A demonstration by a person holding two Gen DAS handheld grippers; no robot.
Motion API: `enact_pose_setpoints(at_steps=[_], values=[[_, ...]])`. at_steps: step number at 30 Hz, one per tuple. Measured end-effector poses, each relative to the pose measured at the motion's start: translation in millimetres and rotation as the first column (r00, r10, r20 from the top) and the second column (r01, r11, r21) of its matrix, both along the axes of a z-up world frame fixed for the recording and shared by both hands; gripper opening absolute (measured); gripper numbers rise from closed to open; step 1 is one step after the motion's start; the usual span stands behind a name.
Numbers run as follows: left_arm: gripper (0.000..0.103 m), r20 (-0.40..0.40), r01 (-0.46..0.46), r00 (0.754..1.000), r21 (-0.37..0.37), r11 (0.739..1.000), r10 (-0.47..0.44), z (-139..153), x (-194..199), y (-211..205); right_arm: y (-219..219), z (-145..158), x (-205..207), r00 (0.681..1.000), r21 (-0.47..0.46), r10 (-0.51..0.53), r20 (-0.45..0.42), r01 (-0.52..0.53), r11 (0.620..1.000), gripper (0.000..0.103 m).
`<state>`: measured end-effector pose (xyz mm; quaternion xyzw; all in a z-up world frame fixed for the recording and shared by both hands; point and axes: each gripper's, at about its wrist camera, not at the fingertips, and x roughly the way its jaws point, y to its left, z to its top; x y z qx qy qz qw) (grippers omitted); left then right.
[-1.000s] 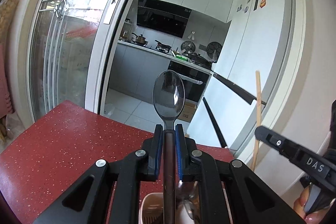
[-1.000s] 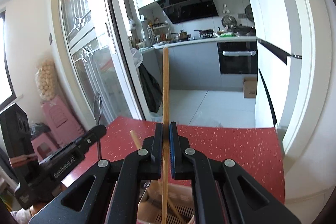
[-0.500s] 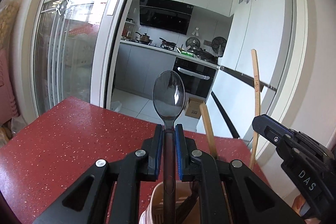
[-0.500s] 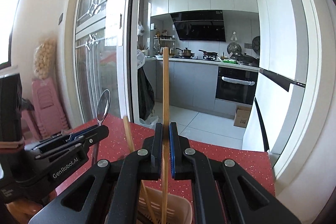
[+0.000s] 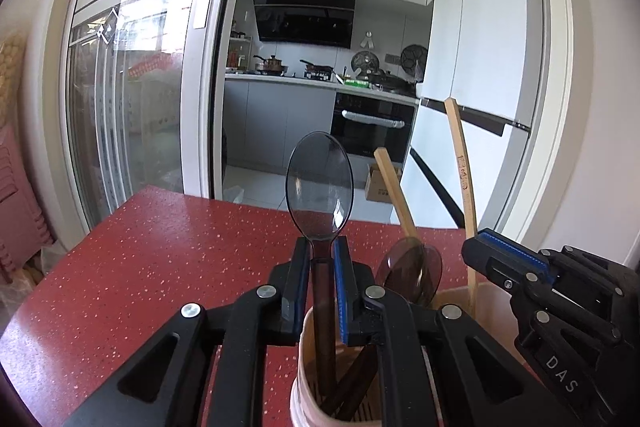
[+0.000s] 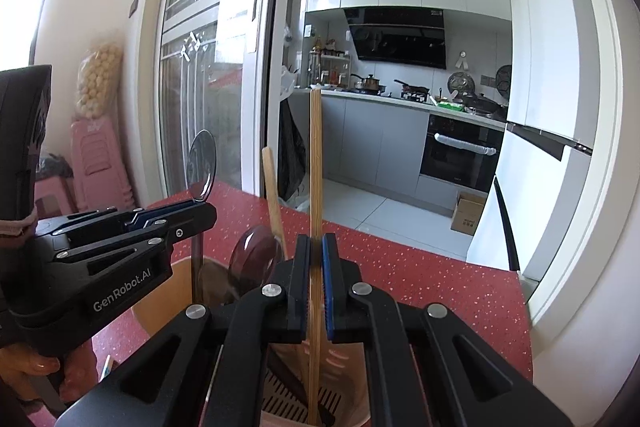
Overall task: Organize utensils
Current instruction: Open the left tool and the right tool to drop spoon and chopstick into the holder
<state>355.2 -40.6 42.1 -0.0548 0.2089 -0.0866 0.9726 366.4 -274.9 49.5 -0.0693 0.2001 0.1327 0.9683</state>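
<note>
1. Left tool (image 5: pixel 322 257): pads pinch translucent dark spoon (image 5: pixel 319 183) by its neck, bowl up, handle down inside holder.
2. Pink utensil holder (image 5: pixel 306 391) on red speckled bench (image 5: pixel 140 259); second spoon (image 5: pixel 412 273) inside.
3. Right tool (image 6: pixel 316 253): pressed together on upright wooden chopstick (image 6: pixel 316 163), lower end in holder.

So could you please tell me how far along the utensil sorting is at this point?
Done: a brown spoon and a chopstick stand in the holder. In hand: the left gripper holds a clear spoon, the right gripper a second chopstick, both over the holder. Left: releasing them.
</note>
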Motion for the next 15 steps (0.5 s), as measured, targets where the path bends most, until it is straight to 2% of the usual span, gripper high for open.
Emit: enact_pose_setpoints(at_steps=[5, 11, 13, 14, 15], values=[[0.042, -0.021, -0.003, 1.0, 0.003, 1.0, 0.003, 0.1, -3.1, 2.9, -4.3, -4.9, 6.7, 0.997, 0.021, 0.009, -0.07, -0.007, 1.0, 0.006], [0.042, -0.056, -0.002, 0.998, 0.02, 1.0, 0.003, -0.5, -4.1, 5.1, -8.9, -4.5, 10.0, 0.994, 0.038, 0.008, -0.107, -0.004, 0.999, 0.007], [0.042, -0.064, -0.011, 0.998, 0.017, 1.0, 0.012, -0.1, -5.1, 7.6, -9.4, -3.6, 9.9, 0.993, 0.037, 0.007, -0.116, -0.003, 0.999, 0.013], [0.042, -0.066, -0.017, 0.998, 0.013, 1.0, 0.017, 0.7, -6.2, 9.4, -11.1, -2.8, 9.8, 0.993, 0.047, 0.011, -0.121, -0.005, 0.999, 0.026], [0.042, -0.066, -0.02, 0.998, 0.012, 1.0, 0.021, 1.2, -7.6, 10.1, -12.4, -1.7, 9.2, 0.992, 0.055, 0.012, -0.122, -0.005, 0.998, 0.043]])
